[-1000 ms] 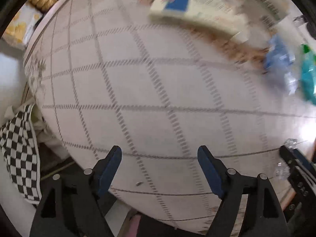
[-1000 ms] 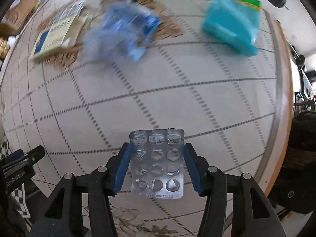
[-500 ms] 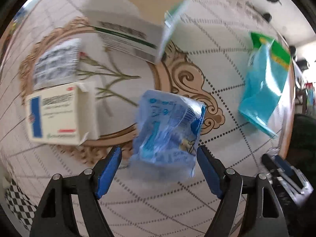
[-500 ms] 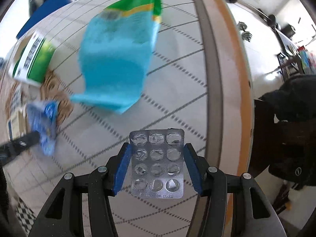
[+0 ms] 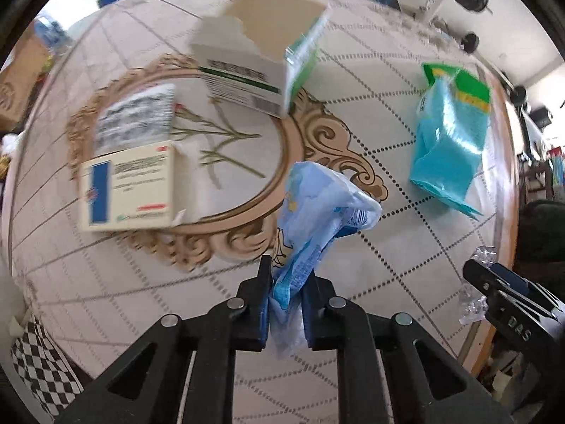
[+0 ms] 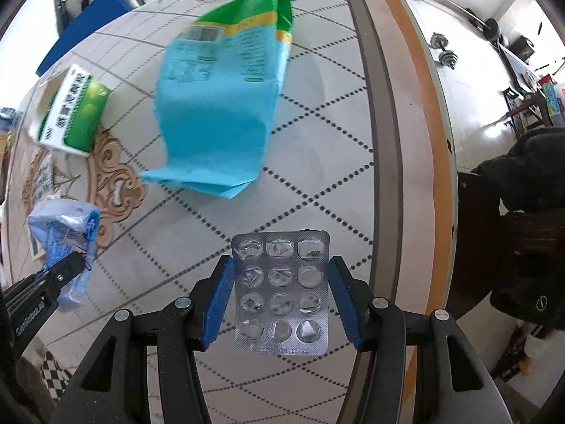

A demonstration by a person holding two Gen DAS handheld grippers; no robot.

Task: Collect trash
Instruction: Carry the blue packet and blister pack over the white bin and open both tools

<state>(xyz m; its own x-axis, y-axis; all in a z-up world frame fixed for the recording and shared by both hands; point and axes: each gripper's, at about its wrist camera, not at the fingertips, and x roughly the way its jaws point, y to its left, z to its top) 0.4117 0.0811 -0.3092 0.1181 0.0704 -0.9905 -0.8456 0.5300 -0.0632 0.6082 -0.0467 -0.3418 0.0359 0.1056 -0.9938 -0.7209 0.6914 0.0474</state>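
Pinching the crumpled pale-blue plastic wrapper [image 5: 314, 219] between its nearly closed fingers [image 5: 263, 304], your left gripper [image 5: 286, 304] has that wrapper by its lower end, with the rest of it sticking up and forward over the desk [image 5: 106, 282], which is covered in a cream cloth with dotted diamond lines and a gold scrolled oval. Your right gripper [image 6: 280, 296] has its blue-padded fingers [image 6: 217, 304] set against the two long edges of a silver blister pack [image 6: 280, 291] whose pockets look crushed and empty; the pack is clamped flat between them, above the cloth near the orange desk edge. On the desk beyond, a turquoise foil pouch with a green and yellow top [image 6: 222, 106] lies flat, well apart from both grippers. A white and green medicine carton with an open flap [image 5: 261, 67] rests on the far rim of the gold oval, and a white carton with a blue stripe [image 5: 130, 187] sits on the oval's left side, just beside a blurred sheet of printed foil [image 5: 137, 116]. From the right wrist view, the left gripper and its wrapper appear low at the left, near the gold scrollwork.
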